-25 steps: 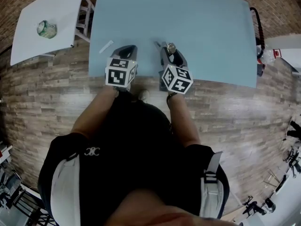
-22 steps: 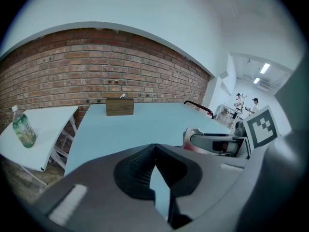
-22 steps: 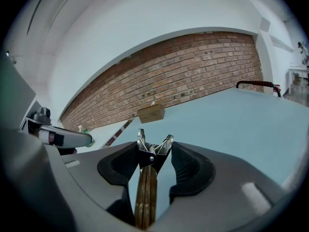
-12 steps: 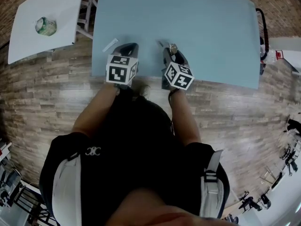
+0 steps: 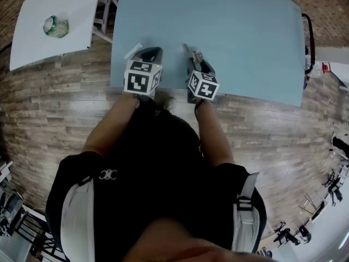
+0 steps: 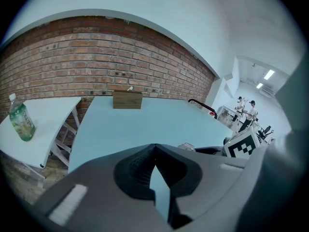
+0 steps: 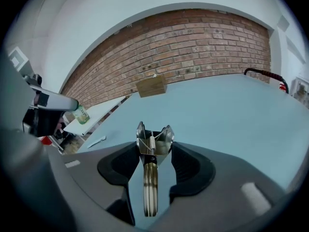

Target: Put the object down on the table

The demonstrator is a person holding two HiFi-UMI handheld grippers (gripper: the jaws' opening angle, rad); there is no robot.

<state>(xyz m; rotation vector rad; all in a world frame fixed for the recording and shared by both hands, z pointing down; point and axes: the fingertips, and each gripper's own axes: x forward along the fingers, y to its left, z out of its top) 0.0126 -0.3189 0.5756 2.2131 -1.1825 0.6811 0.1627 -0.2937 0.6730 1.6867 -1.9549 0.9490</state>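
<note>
A metal spring clip (image 7: 150,187), with a wide sprung head and two long handles, stands between the jaws of my right gripper (image 7: 154,151), which is shut on its head. In the head view the clip (image 5: 197,55) pokes out ahead of the right gripper (image 5: 195,60), over the near part of the light blue table (image 5: 245,37). My left gripper (image 5: 151,51) hovers beside it to the left, over the table's front edge. Its jaws meet at the tips (image 6: 154,147) with nothing held.
A small white strip (image 5: 132,50) lies on the table just left of the left gripper. A wooden box (image 6: 127,99) stands at the table's far edge. A green bottle (image 5: 55,26) stands on a white side table (image 5: 32,42). A black-and-red bar (image 5: 308,31) hangs at the right edge.
Both grippers stay over the table's front edge. The right gripper with the clip has pulled slightly closer to the left one and its marker cube looks smaller. The head view has shifted a little.
</note>
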